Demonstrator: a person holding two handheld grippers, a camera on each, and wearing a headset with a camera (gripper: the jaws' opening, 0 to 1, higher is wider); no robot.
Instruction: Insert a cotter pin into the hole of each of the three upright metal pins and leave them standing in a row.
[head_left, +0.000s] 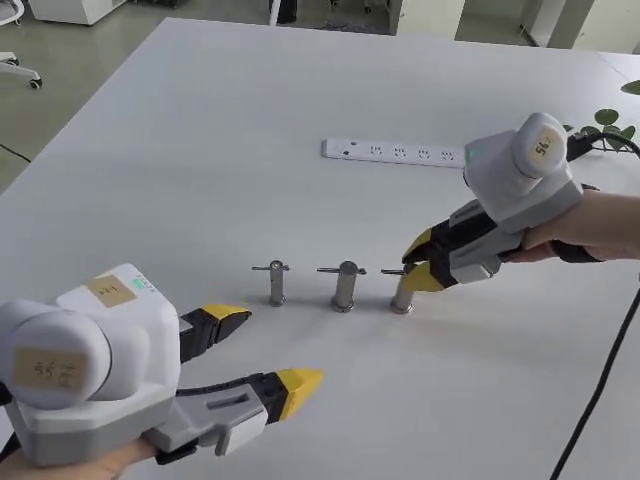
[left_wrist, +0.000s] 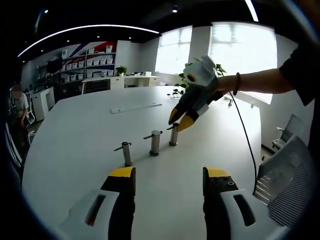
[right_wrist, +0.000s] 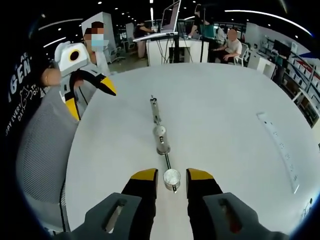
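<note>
Jaws of right gripper (head_left: 425, 260) parted, straddling end metal pin (head_left: 402, 296), not pinching it. Pin stands upright on table (head_left: 200, 150); row (head_left: 345, 286) runs on beyond, along the jaws. Farther back, left gripper (head_left: 268, 348) gapes empty.

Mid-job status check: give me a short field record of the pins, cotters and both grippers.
pins: left pin, middle pin, right pin, upright in a row
cotters: one through each pin's top
right gripper: open, jaws either side of right pin's top, slim gaps
left gripper: open, holding nothing, apart from pins
table: white, power strip beyond the row
</note>
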